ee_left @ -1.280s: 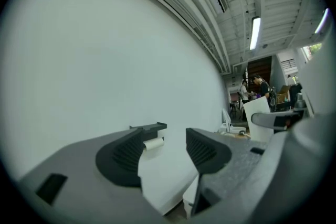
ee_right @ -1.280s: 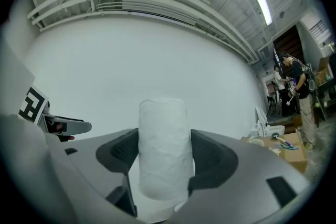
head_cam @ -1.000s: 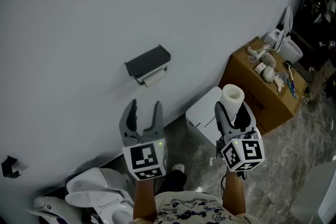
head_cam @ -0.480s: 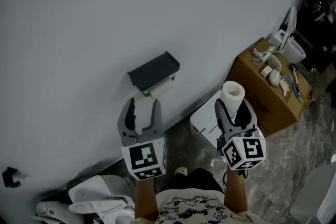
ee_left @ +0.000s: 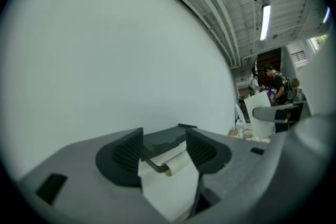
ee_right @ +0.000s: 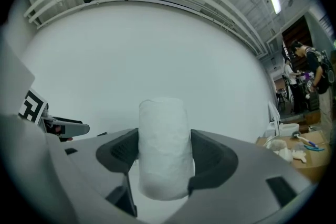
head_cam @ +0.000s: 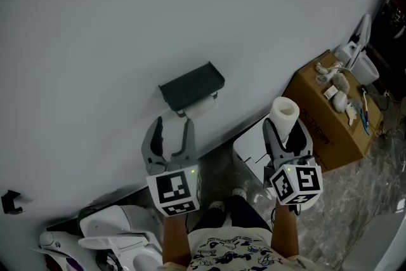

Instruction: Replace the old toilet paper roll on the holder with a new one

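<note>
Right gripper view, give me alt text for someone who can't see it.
The right tongs grip an upright white toilet paper roll in front of a plain pale wall. A cardboard box with small items sits at far right.

Floor (head_cam: 355, 200): grey marbled stone, seen at the lower right of the head view. A brown cardboard box (head_cam: 323, 127) stands on it against the wall. A white box-shaped unit (head_cam: 250, 144) stands just beside the cardboard box, on its left. White plastic fixtures (head_cam: 114, 231) lie at the lower left. One shoe (head_cam: 239, 193) rests on the floor between them. The cardboard box top carries small white objects (head_cam: 339, 82) and a white container (head_cam: 366, 66) at its far end. The wall-mounted holder (head_cam: 190, 87) carries a thin toilet paper roll (head_cam: 202, 106).
</note>
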